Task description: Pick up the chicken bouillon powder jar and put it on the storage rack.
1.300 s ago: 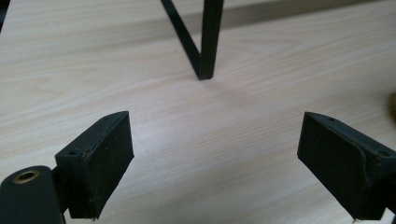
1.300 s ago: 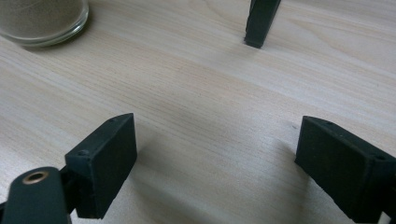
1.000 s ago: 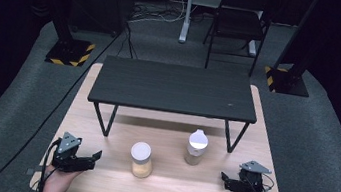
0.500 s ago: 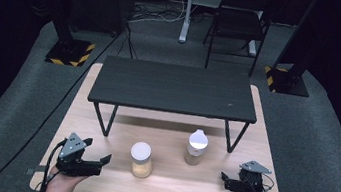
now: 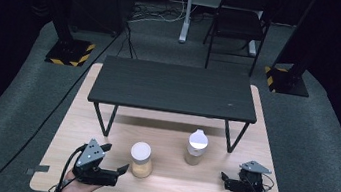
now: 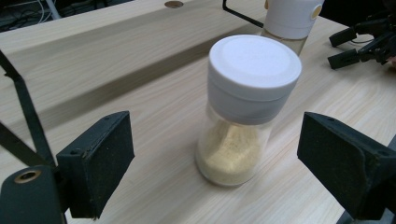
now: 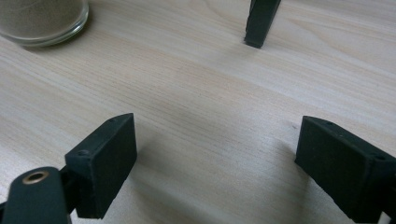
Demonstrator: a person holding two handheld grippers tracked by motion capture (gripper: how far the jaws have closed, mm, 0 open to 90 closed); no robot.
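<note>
Left gripper sits at the lower left of the high view, just left of the near jar, jaws spread wide and holding nothing. In the left gripper view the near jar stands upright in the centre of the frame, between the two black jaws but clear of both pads, a gap on each side. It is a clear glass jar with a white screw cap and pale yellow powder filling the lower part, standing on the light wooden table. A second jar with a white cap stands up and to the right of the first in the high view, well apart from it, near the right legs of the black shelf that spans the upper half of the table. The same second jar shows at the top of the left gripper view, behind the near one. Right gripper rests at the lower right of the high view, low on the table, jaws wide apart with bare wood between them; in the right gripper view a glass jar base is at the upper left and a black shelf leg at the top centre. The right gripper also appears at the upper right of the left gripper view.
</note>
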